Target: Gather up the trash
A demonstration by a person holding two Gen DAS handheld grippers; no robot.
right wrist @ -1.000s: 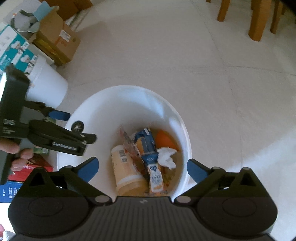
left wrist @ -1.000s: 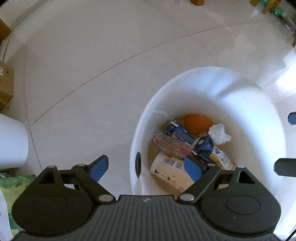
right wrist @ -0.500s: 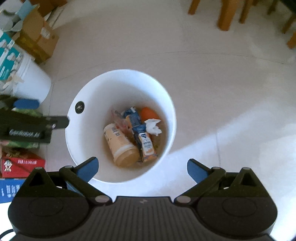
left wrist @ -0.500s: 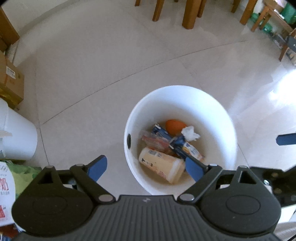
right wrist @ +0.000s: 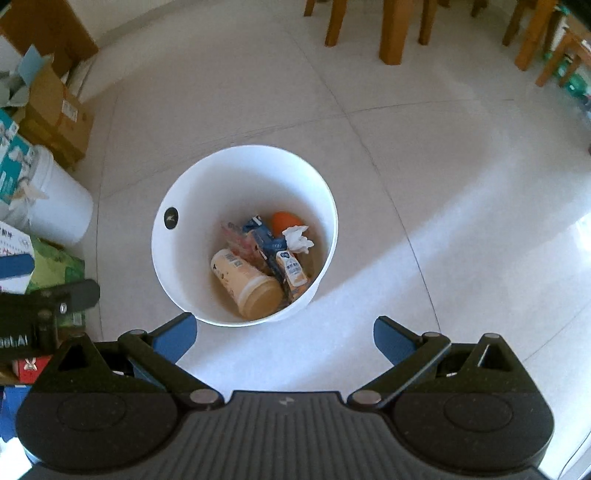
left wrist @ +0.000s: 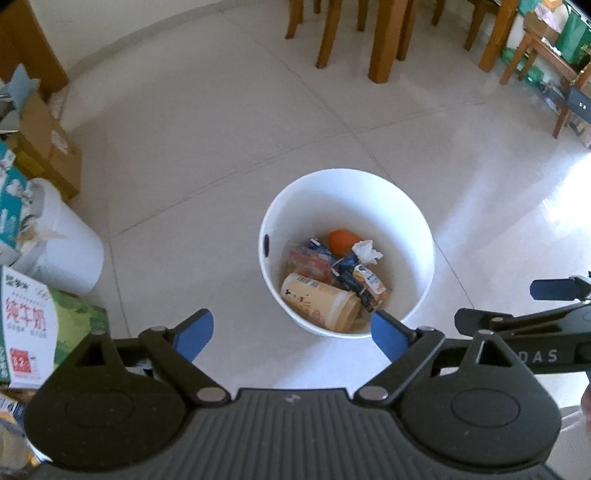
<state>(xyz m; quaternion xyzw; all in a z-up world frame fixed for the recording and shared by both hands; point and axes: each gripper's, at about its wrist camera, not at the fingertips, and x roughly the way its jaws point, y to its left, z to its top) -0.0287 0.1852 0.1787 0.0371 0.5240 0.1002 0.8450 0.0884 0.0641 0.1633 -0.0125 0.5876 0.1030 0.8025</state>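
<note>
My left gripper (left wrist: 291, 334) has its fingers spread wide with nothing between them; my right gripper (right wrist: 284, 338) is the same, apart and empty. The right gripper also shows at the right edge of the left wrist view, the left gripper at the left edge of the right one.

One white bin (right wrist: 177, 251) stands on the tiled floor (right wrist: 406, 166) just ahead of both finger pairs, its near rim level with the fingertips in view. Contents counted: one beige cup (right wrist: 245, 282) lying on its side, one orange ball-like item (right wrist: 286, 220), one crumpled tissue (right wrist: 297, 239), two or three small cartons and wrappers, too overlapped to separate.

Left: one white lidded bucket (right wrist: 55, 201), several cardboard boxes (right wrist: 55, 110). Farthest back: wooden chair and table legs (right wrist: 393, 31).
</note>
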